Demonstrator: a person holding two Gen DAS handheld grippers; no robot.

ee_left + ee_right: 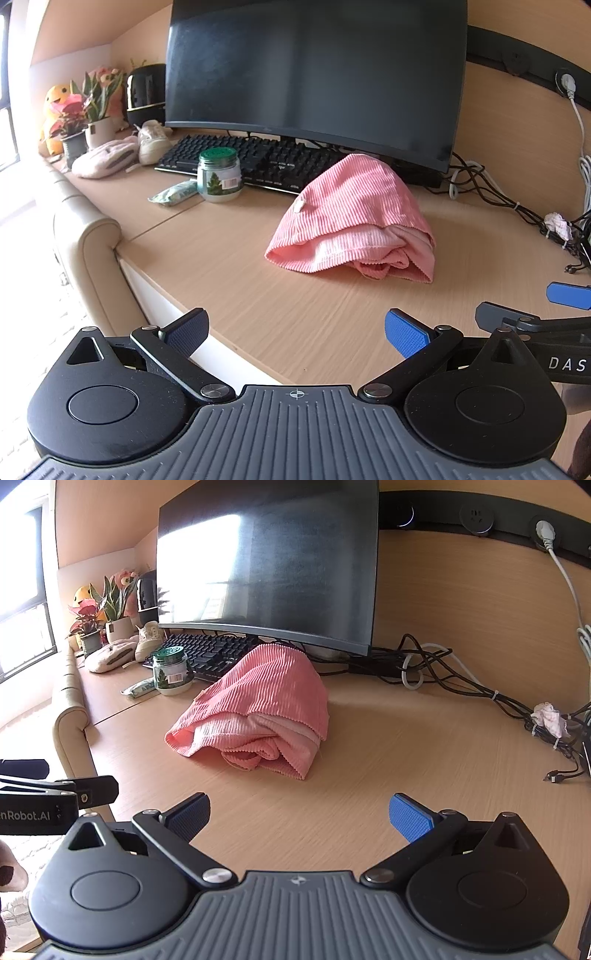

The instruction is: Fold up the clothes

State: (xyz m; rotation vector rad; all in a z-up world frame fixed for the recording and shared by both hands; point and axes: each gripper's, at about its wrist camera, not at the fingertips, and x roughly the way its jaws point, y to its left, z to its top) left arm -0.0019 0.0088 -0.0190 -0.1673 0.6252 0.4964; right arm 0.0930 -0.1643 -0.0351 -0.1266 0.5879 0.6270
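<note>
A pink ribbed garment (354, 218) is seen bunched in a loose heap near the middle of the worktop (295, 317), its far end just in front of the monitor (314, 66) and partly over the keyboard (240, 155). The left gripper (295, 332) and the right gripper (300, 814) are held spread wide and empty over the worktop's near edge, well short of the garment.

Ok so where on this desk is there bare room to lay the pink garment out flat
The widest bare patch is the desk in front of and right of the pink garment, bordered by the cables and both open grippers, left and right. Behind and left is crowded: keyboard, jar, plants.
</note>
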